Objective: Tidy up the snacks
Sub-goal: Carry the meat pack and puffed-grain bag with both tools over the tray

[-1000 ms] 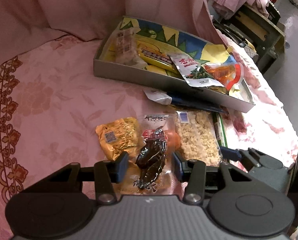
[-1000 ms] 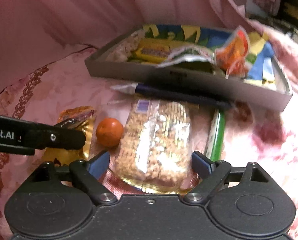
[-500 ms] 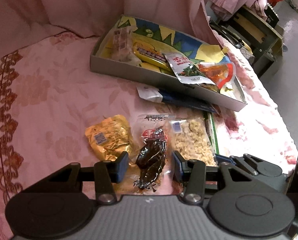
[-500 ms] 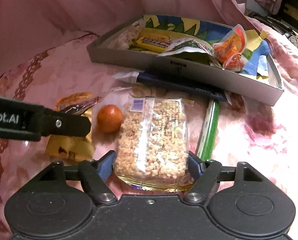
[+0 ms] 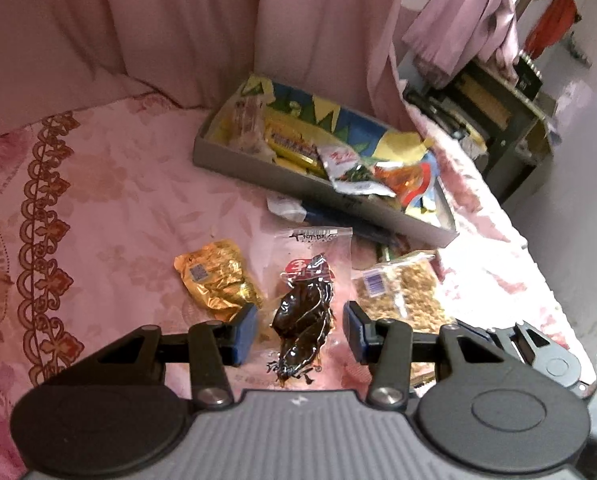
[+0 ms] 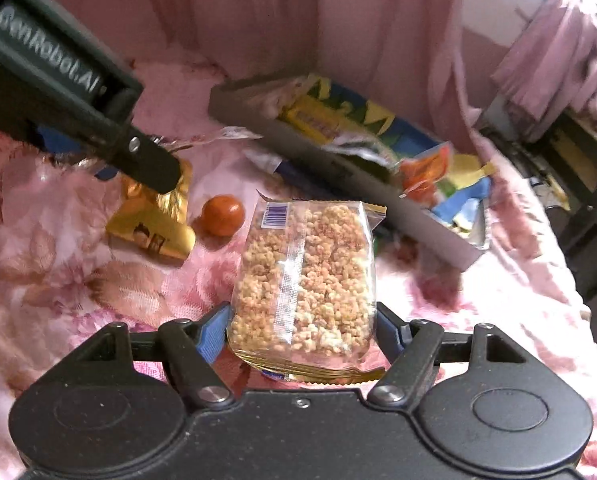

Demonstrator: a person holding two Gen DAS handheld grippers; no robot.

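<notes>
A left gripper clamps a clear packet holding a dark dried snack, its blue pads pressed on the wrapper's two edges and the packet lifted off the bed. The right gripper grips a puffed-rice pack by its near end; its jaws have just been closing on the pack and now squeeze both sides, barcode end pointing to 12 o'clock.

In the left wrist view a gold foil pouch lies on the pink floral bedspread at 10 o'clock of the packet, and the rice pack shows at 3 o'clock. A grey tray sits at 12 o'clock to 1 o'clock against a pink curtain, filled with a yellow bar, a white-and-green sachet and an orange sachet.

In the right wrist view a small orange rests on the bed just beside the rice pack at 10 o'clock, with the pouch at 9 o'clock beneath the left gripper's black arm.
</notes>
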